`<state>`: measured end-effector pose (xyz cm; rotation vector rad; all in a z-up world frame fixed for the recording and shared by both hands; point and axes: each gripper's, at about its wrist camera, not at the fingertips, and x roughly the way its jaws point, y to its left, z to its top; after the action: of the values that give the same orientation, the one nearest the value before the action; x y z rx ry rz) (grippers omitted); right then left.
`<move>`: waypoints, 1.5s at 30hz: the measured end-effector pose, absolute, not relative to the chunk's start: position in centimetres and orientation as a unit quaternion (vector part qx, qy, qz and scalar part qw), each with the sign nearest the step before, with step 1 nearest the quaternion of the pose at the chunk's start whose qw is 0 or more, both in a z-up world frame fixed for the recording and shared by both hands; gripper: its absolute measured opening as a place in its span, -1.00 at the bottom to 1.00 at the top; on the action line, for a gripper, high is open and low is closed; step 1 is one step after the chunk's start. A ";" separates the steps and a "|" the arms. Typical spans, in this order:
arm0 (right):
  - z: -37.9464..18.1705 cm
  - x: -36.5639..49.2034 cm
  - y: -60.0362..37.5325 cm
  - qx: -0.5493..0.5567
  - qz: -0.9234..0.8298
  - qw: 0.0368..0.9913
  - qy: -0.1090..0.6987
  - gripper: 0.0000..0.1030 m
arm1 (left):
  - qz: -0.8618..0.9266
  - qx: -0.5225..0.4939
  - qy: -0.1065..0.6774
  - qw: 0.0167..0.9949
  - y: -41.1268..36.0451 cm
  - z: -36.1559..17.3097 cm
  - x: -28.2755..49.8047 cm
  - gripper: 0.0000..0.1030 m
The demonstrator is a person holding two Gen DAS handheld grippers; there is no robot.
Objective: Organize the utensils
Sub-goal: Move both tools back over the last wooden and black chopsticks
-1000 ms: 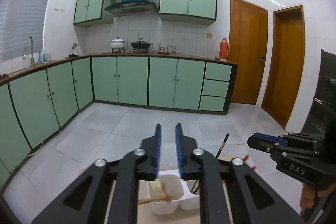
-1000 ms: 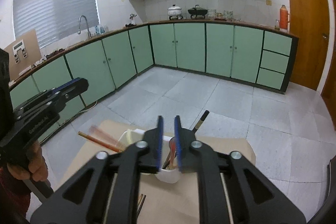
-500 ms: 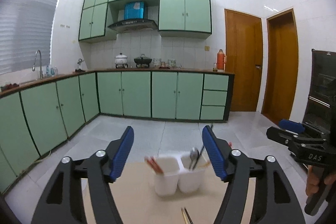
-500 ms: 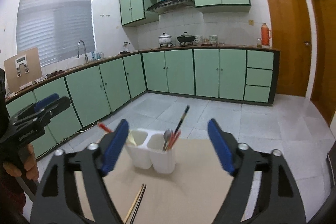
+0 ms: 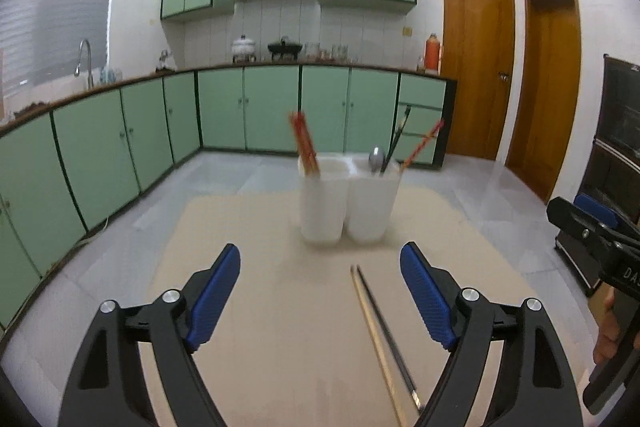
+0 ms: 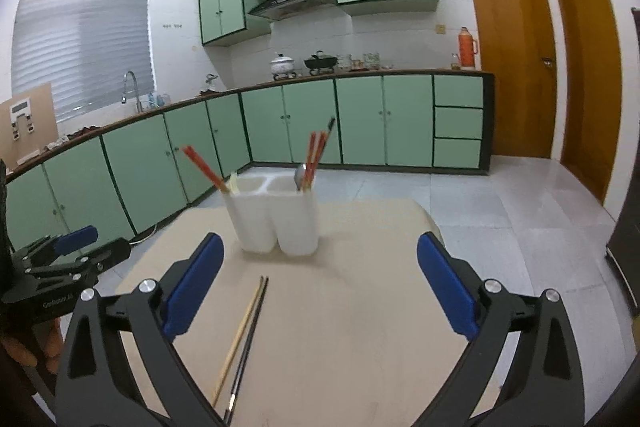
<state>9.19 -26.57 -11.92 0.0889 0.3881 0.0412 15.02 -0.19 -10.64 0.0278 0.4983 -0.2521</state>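
Observation:
A white two-compartment utensil holder [image 5: 346, 201] [image 6: 276, 215] stands upright on the beige table [image 5: 280, 327] [image 6: 360, 307]. Its left compartment holds red chopsticks [image 5: 304, 143] [image 6: 202, 163]. Its right compartment holds a metal spoon [image 5: 376, 159] [image 6: 300, 175], red chopsticks [image 6: 314, 151] and a dark utensil [image 5: 398, 139]. A light chopstick and a dark chopstick [image 5: 384, 335] [image 6: 244, 339] lie side by side on the table in front of the holder. My left gripper [image 5: 320, 303] is open and empty, short of the holder. My right gripper [image 6: 320, 287] is open and empty too.
Green kitchen cabinets [image 5: 120, 155] run along the back and left, with a sink tap [image 5: 84, 55] and pots [image 5: 284, 49] on the counter. Two wooden doors [image 5: 476, 67] stand at the right. The table's far edge lies just behind the holder.
Both grippers went from shut above the holder to wide open and drew back and down. The holder now stands farther off, and the pair of chopsticks on the table has come into view.

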 end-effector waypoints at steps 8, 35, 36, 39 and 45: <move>-17.0 7.9 -24.6 0.041 0.010 0.973 0.228 0.83 | -0.119 0.026 0.271 0.955 0.8 -14.9 13.0 0.57; -25.8 5.4 -16.0 -0.027 0.017 0.950 0.312 -0.14 | -0.085 0.030 0.293 0.952 4.0 -19.5 10.9 0.57; -25.9 5.4 -15.9 -0.028 0.016 0.949 0.313 -0.19 | -0.085 0.030 0.293 0.952 4.0 -19.5 10.8 0.57; -26.2 5.6 -15.6 -0.032 0.015 0.947 0.318 -0.29 | -0.083 0.029 0.294 0.952 4.1 -19.6 10.8 0.57; -26.6 5.8 -14.8 -0.039 0.027 0.944 0.328 -0.55 | -0.082 0.024 0.295 0.952 4.4 -19.6 10.6 0.57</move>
<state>5.78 -14.79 -26.63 -0.0792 0.6677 0.0559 10.64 4.36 -19.65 0.0479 0.5992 -0.1661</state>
